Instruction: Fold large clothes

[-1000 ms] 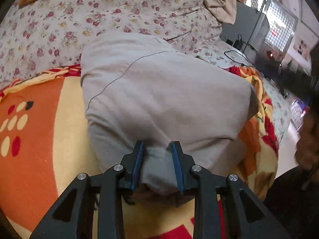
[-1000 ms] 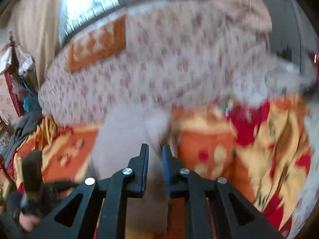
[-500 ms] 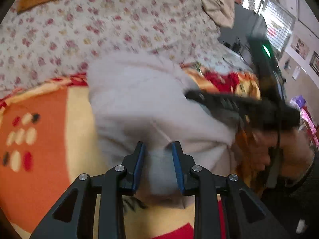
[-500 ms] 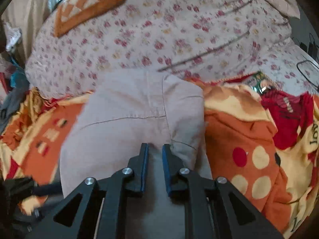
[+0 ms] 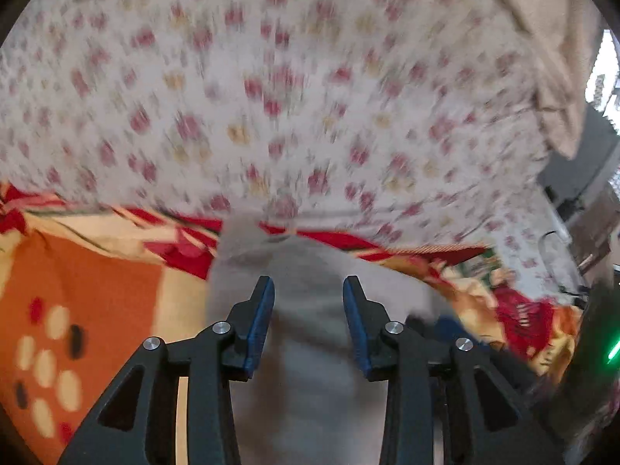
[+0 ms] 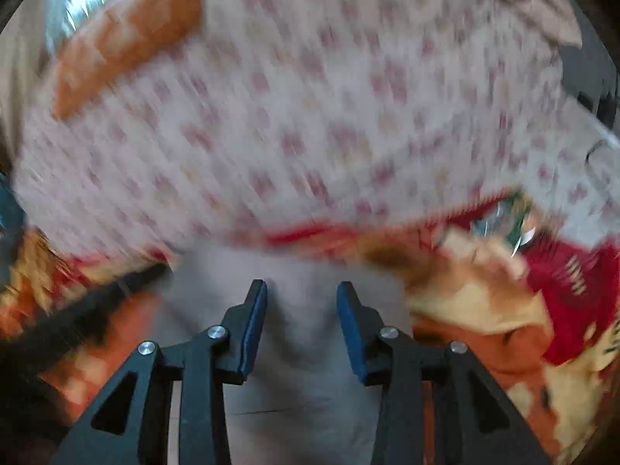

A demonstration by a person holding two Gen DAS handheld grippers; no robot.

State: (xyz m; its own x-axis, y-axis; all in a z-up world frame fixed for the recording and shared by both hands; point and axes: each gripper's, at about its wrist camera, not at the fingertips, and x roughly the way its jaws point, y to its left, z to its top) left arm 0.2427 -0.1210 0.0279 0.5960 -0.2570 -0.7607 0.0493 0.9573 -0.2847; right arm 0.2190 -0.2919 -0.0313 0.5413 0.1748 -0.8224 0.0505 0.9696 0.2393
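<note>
Grey cloth fills the gap beneath both tools: the left gripper [image 5: 309, 294] and right gripper [image 6: 302, 299] hover spread over the folded garment [image 5: 310, 348], which lies mid-blanket. Best to smooth its top layer before re-gripping. Around it lie the orange patterned blanket [image 5: 97, 290] and, behind, a floral quilt [image 5: 290, 97]; both views are blurred.

I see my left claw [image 5: 309, 290] with fingers spread apart; my right claw [image 6: 302, 294] gapes likewise, gripping nothing.
</note>
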